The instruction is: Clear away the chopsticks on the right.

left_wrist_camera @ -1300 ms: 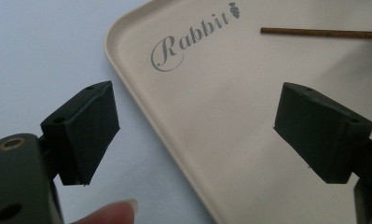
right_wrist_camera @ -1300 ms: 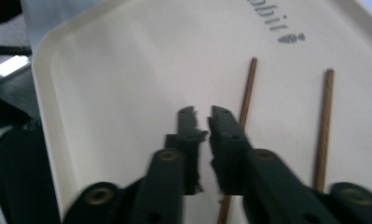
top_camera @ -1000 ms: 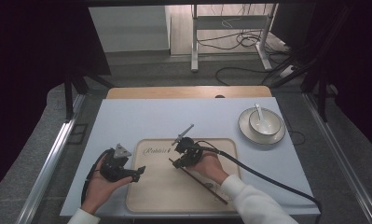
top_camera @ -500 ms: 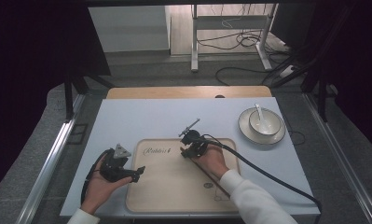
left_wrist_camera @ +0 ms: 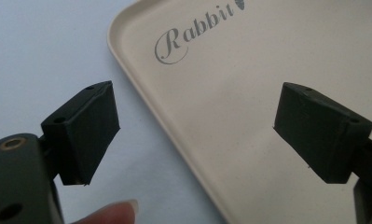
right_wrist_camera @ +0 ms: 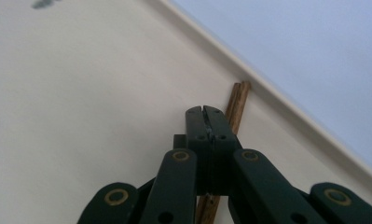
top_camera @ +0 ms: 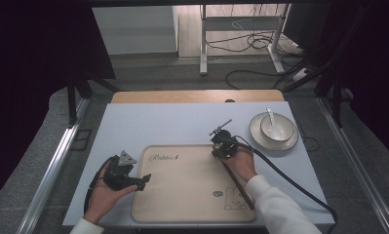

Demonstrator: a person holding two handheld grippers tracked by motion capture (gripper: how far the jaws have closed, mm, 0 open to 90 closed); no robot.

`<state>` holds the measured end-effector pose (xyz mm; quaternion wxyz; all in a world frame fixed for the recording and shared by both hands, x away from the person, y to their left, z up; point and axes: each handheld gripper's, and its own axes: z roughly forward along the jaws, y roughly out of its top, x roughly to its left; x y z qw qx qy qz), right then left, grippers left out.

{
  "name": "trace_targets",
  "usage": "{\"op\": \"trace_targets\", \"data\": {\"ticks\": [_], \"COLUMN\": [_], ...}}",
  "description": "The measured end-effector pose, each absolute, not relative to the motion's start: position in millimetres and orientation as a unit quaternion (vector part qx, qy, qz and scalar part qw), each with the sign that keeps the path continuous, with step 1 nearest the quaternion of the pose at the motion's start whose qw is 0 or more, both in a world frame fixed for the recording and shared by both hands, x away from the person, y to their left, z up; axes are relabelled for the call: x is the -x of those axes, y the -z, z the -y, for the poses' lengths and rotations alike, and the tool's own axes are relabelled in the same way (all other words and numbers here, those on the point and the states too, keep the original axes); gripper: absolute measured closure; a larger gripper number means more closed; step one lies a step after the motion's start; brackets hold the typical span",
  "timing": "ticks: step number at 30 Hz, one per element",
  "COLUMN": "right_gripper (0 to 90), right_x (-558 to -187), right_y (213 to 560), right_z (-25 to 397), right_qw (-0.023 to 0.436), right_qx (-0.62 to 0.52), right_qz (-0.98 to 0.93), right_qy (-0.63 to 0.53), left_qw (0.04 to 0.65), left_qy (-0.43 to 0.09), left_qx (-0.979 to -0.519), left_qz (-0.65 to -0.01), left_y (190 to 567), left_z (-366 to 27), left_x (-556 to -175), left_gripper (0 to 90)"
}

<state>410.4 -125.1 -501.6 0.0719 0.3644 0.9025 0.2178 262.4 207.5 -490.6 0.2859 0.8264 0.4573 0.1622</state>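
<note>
Chopsticks, a dark wooden pair, lie along the right inner rim of the smooth beige tray on the worktop. From the left, the left claw hangs spread over the tray's rounded corner, while the right claw is pressed together just above the sticks, apparently not gripping them. Judging by this, the pick-up is in hand; next calls for opening and straddling both slim sticks.

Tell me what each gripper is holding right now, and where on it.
The right gripper has its jaws together above the chopsticks lying in the tray; whether they pinch them cannot be told. The left gripper is open at the tray's edge and holds nothing.
</note>
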Motion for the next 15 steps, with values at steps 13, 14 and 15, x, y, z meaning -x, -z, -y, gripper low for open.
{"op": "trace_targets", "data": {"ticks": [13, 14, 15], "right_gripper": [89.3, 89.2, 89.2], "right_x": [-406, -406, -406], "right_y": [498, 498, 499], "right_z": [181, 183, 184], "right_qw": [0.090, 0.088, 0.088], "right_qx": [-0.408, -0.408, -0.406], "right_qz": [-0.884, -0.884, -0.884], "right_qy": [-0.208, -0.210, -0.213], "left_qw": [0.289, 0.288, 0.288], "left_qy": [-0.160, -0.161, -0.162], "left_qx": [-0.825, -0.825, -0.825], "left_qz": [-0.458, -0.459, -0.460], "left_y": [489, 489, 488], "left_z": [-207, -207, -207], "left_x": [-265, -265, -265], "left_gripper": [13.9, 13.9, 13.9]}}
